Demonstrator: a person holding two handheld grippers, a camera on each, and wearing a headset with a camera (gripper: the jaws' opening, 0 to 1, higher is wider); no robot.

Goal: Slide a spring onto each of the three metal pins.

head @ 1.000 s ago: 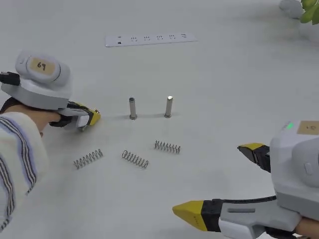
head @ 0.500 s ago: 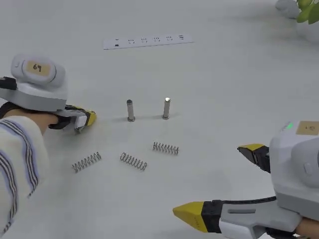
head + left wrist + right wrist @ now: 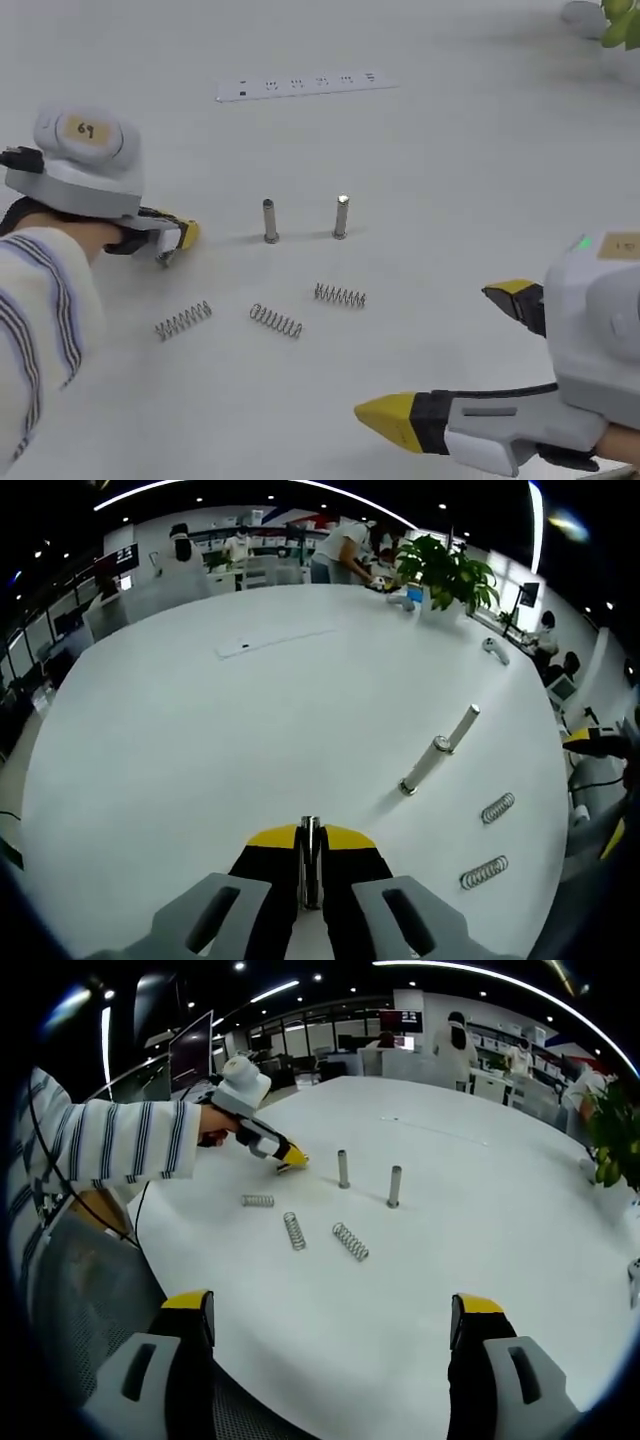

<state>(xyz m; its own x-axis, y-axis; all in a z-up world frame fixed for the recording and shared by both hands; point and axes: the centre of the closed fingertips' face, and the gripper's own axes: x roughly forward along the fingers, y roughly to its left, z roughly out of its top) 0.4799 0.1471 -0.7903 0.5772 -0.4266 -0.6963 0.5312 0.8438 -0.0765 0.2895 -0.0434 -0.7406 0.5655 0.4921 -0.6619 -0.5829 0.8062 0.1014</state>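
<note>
Two pins (image 3: 269, 220) upright, three springs (image 3: 276, 320) flat

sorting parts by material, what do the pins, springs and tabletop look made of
Upright pins: silvery with bright glints, likely polished steel; the pin in the left gripper looks alike. Springs: thin grey wire coils, probably steel. Tabletop: smooth matte white, maybe laminate.

three loose springs (image 3: 275, 320) near upright pins (image 3: 269, 220)

Three springs (image 3: 183, 319) (image 3: 275, 320) (image 3: 340, 295), three metal pins (image 3: 269, 220) (image 3: 341, 216) (image 3: 310, 855) — two standing, one gripped — one power strip (image 3: 305, 85).
</note>
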